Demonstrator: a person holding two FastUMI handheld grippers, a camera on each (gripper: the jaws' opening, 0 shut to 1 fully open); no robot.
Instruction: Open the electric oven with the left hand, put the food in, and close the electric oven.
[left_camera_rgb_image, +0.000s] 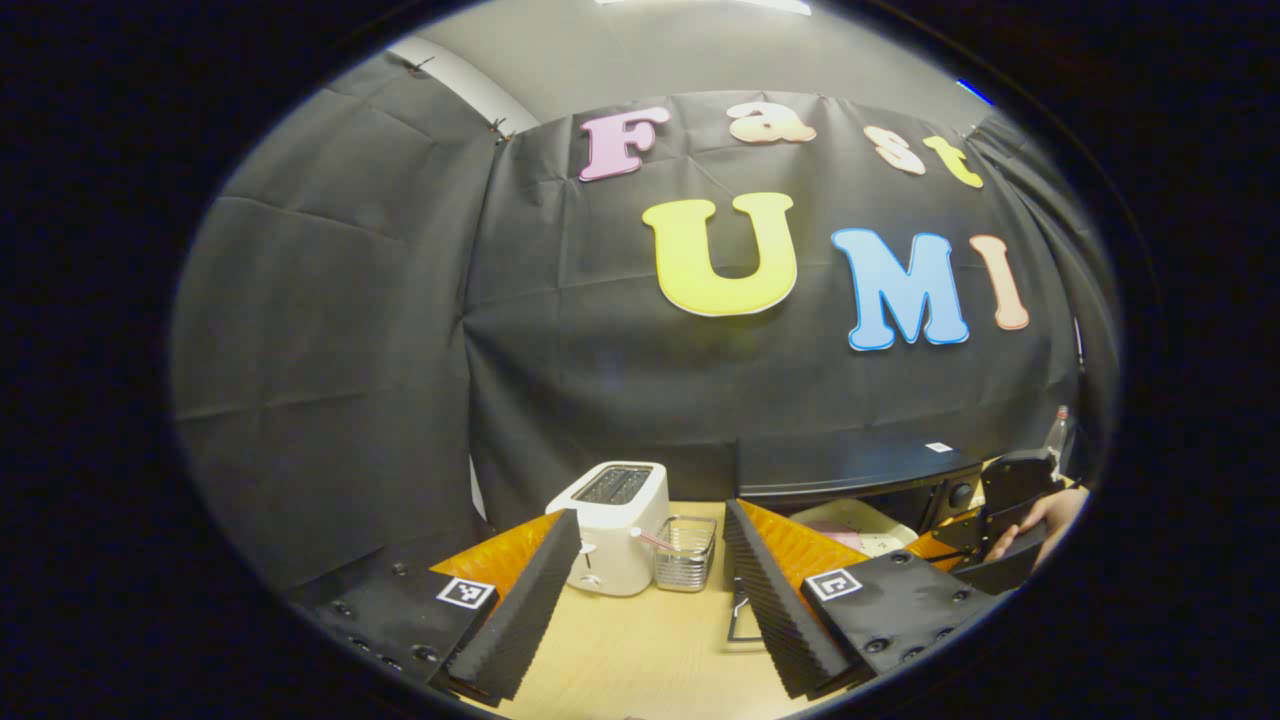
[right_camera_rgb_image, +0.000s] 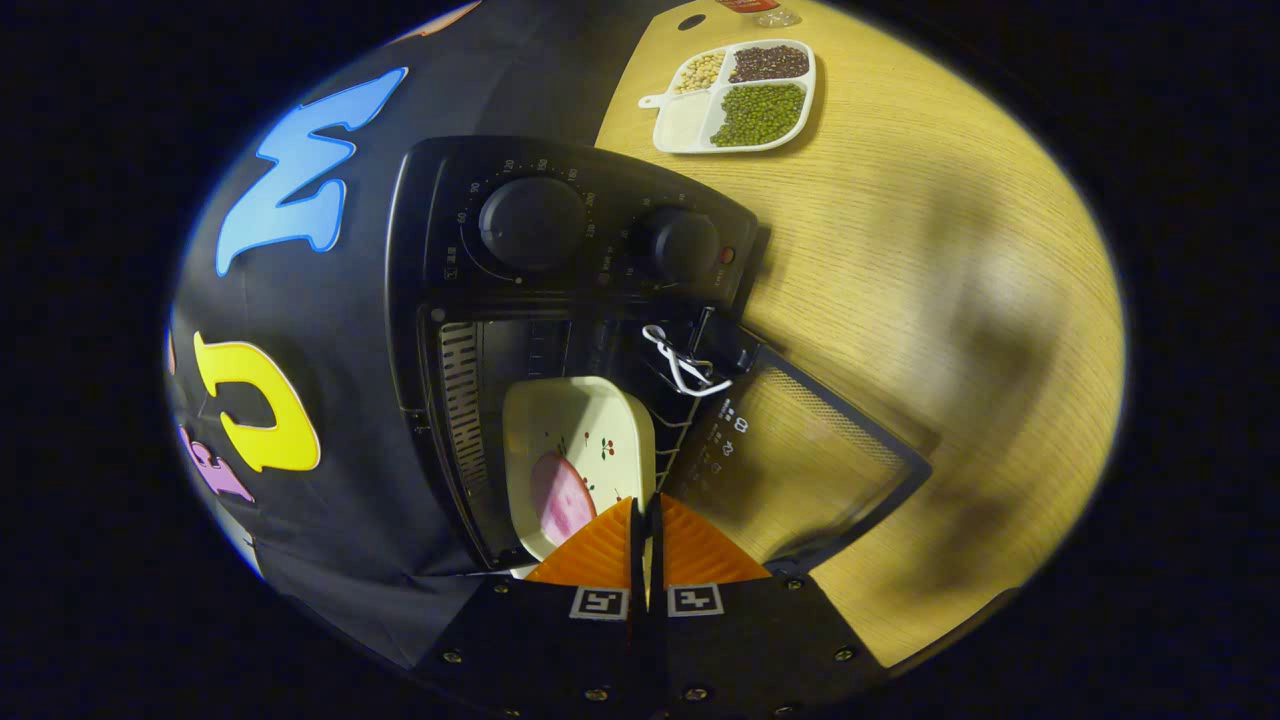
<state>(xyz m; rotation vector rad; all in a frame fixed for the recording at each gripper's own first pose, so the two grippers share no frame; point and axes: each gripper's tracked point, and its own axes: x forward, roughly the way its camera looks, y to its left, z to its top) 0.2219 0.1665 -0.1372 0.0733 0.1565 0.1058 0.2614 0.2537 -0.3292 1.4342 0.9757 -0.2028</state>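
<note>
A pale wooden table (right_camera_rgb_image: 950, 300) stands against the black cloth wall. In the right gripper view the electric oven (right_camera_rgb_image: 560, 260) has its door (right_camera_rgb_image: 800, 460) dropped open, and a cream plate (right_camera_rgb_image: 580, 440) with pink food (right_camera_rgb_image: 560, 495) sits half inside. The right gripper (right_camera_rgb_image: 645, 520) pinches the plate's near rim, fingers almost together. A divided dish (right_camera_rgb_image: 740, 95) lies beyond. In the left gripper view, the left gripper (left_camera_rgb_image: 650, 590) hangs spread wide over the table before a white toaster (left_camera_rgb_image: 615, 525) and wire basket (left_camera_rgb_image: 688, 552).

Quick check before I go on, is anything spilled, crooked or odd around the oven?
Nothing stands out. The oven door hangs open, the plate pinched in the right gripper sits partway inside, and the divided tray holds its beans without spills.
</note>
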